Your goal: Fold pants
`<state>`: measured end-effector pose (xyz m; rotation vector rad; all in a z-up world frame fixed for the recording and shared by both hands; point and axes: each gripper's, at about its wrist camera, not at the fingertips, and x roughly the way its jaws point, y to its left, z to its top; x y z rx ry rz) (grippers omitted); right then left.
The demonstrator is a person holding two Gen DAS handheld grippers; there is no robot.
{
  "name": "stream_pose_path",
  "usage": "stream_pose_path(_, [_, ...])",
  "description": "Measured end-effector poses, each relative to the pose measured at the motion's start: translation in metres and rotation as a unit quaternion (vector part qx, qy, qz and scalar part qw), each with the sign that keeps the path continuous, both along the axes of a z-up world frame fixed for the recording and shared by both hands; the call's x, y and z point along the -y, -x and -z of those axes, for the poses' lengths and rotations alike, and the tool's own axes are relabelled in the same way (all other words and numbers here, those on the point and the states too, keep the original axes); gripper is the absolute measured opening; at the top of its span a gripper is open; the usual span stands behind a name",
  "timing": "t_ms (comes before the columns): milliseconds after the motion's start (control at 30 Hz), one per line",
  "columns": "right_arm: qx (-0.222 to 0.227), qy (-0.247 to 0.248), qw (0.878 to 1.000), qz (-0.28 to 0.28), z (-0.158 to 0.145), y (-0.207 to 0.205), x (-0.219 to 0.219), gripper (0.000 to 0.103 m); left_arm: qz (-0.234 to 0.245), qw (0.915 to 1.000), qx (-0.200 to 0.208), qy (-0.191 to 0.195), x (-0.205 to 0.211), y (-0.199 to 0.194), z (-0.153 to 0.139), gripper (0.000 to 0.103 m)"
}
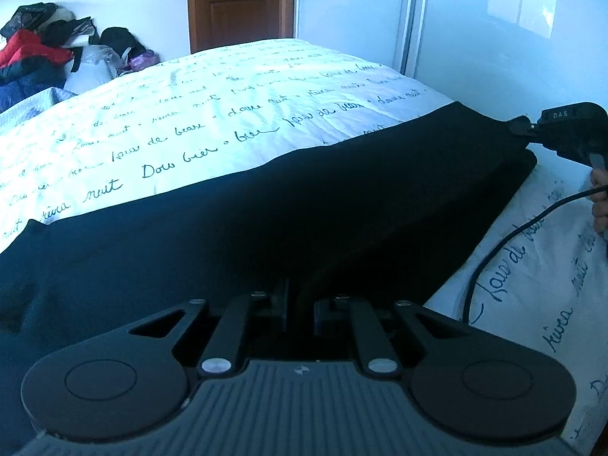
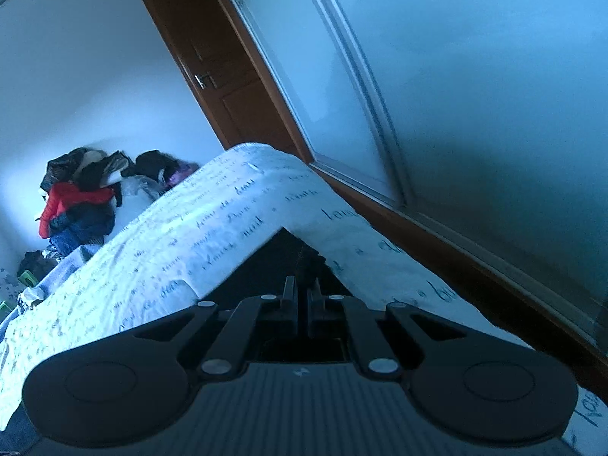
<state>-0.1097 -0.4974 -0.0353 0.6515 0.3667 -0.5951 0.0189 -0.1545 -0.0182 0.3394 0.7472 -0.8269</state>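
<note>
The black pants (image 1: 285, 205) lie stretched in a long band across the white bedspread (image 1: 197, 114) with handwriting print. My left gripper (image 1: 300, 296) is shut on the near edge of the pants. My right gripper (image 1: 528, 129) shows at the far right of the left wrist view, shut on the pants' far corner, which is lifted off the bed. In the right wrist view my right gripper (image 2: 302, 288) is shut on dark pants fabric (image 2: 281, 262), with the bedspread (image 2: 171, 235) beyond it.
A pile of clothes (image 1: 45, 45) with a red jacket lies at the far end of the bed. A brown door (image 1: 239, 3) stands behind. A sliding wardrobe (image 2: 456, 95) runs along the right. A black cable (image 1: 513, 235) trails from the right gripper.
</note>
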Motion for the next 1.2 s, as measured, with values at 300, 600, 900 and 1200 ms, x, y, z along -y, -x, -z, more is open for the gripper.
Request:
stream_pose_path(300, [-0.014, 0.014, 1.0, 0.002, 0.002, 0.01, -0.007, 0.005, 0.016, 0.9996, 0.018, -0.013, 0.005, 0.007, 0.002, 0.018])
stream_pose_path(600, [-0.027, 0.021, 0.999, 0.006, 0.005, 0.018, -0.01, 0.005, 0.02, 0.9994, 0.023, -0.017, 0.01, 0.011, 0.006, 0.018])
stream_pose_path(900, [-0.027, 0.035, 0.999, 0.001, 0.003, 0.016, -0.011, 0.005, 0.014, 0.9995, 0.027, -0.004, 0.006, 0.011, 0.006, 0.018])
stream_pose_path(1200, [0.067, 0.116, 0.988, -0.074, -0.082, -0.034, -0.009, 0.005, -0.083, 0.9927, 0.072, 0.051, 0.003, -0.014, -0.038, 0.018])
